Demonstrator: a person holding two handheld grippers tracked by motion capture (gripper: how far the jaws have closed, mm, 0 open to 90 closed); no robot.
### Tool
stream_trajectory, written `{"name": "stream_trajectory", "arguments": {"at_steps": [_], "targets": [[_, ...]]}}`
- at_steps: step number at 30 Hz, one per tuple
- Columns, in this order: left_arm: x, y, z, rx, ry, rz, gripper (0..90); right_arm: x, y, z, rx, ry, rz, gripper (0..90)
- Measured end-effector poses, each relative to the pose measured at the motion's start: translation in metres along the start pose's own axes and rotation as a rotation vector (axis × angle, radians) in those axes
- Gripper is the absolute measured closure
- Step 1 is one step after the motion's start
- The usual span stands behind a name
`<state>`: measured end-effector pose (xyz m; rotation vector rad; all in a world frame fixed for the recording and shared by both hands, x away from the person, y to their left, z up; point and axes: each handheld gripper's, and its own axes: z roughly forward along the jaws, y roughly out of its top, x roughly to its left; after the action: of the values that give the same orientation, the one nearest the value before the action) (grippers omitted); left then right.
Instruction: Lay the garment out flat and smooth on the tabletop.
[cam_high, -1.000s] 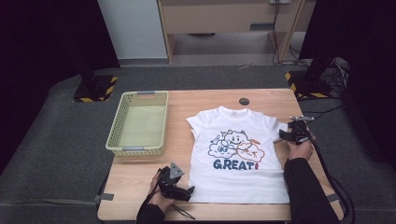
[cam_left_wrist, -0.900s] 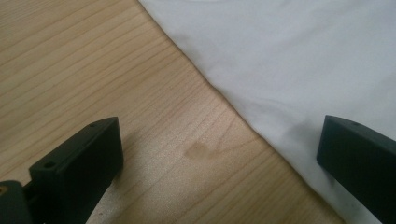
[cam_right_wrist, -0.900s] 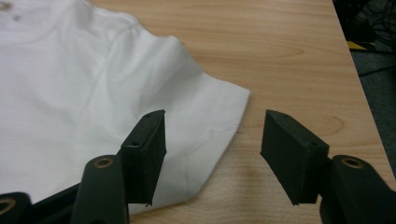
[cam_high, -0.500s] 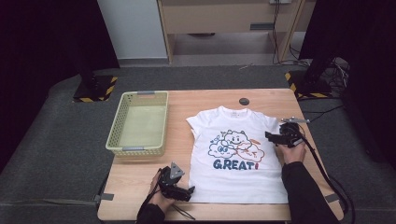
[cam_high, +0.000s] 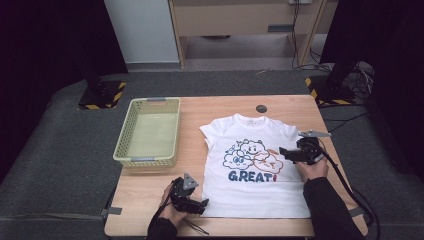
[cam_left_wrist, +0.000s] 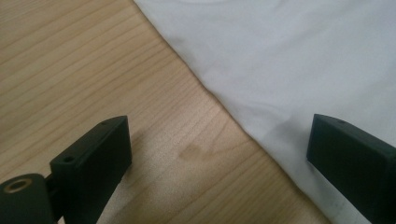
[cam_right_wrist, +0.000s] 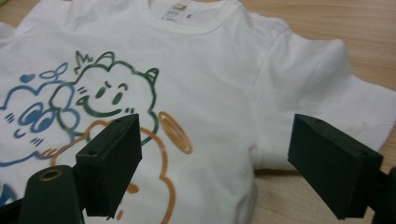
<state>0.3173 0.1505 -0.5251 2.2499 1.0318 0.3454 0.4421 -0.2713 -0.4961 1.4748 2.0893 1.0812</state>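
— Where the high view looks down on the wooden table (cam_high: 200, 107), what lies on it?

— A white T-shirt (cam_high: 255, 170) spread flat, chest up, with cartoon clouds and the word "GREAT!" printed on it. A pale yellow basket (cam_high: 148, 134) stands to its left, apart from it, and a small dark disc (cam_high: 261, 108) sits on the wood just beyond the collar.

— And the hands?

— The left gripper (cam_high: 199, 206) is low at the shirt's near left corner, pointing at the hem. The right gripper (cam_high: 285, 152) is over the shirt's right side, by the sleeve, pointing in toward the print. A dark sleeve (cam_high: 327, 210) runs back from it to the table's near edge.

— What does the left gripper view give?

— Its jaws stand wide apart with nothing between them. One is over bare wood, the other over white cloth; the shirt's edge runs on a slant between them.

— The right gripper view?

— Jaws wide there too, gripping nothing. The left one is over the orange cloud, the right one near the sleeve's edge. The collar and its label lie farther ahead.
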Motion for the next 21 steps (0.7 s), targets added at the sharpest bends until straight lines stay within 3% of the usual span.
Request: {"name": "stream_trajectory", "arguments": {"at_steps": [6, 13, 21], "targets": [[0.003, 0.007, -0.005, -0.059, -0.014, -0.035, 6.9, 0.016, -0.007, -0.01, 0.024, 0.038, -0.052, 11.5], [0.007, 0.018, -0.01, -0.124, 0.014, -0.054, 7.5, 0.029, -0.017, -0.022, 0.028, 0.069, -0.087, 7.9], [0.013, 0.032, -0.01, -0.144, 0.012, -0.089, 7.4, 0.037, -0.03, -0.028, 0.063, 0.08, -0.125, 6.7]]}}
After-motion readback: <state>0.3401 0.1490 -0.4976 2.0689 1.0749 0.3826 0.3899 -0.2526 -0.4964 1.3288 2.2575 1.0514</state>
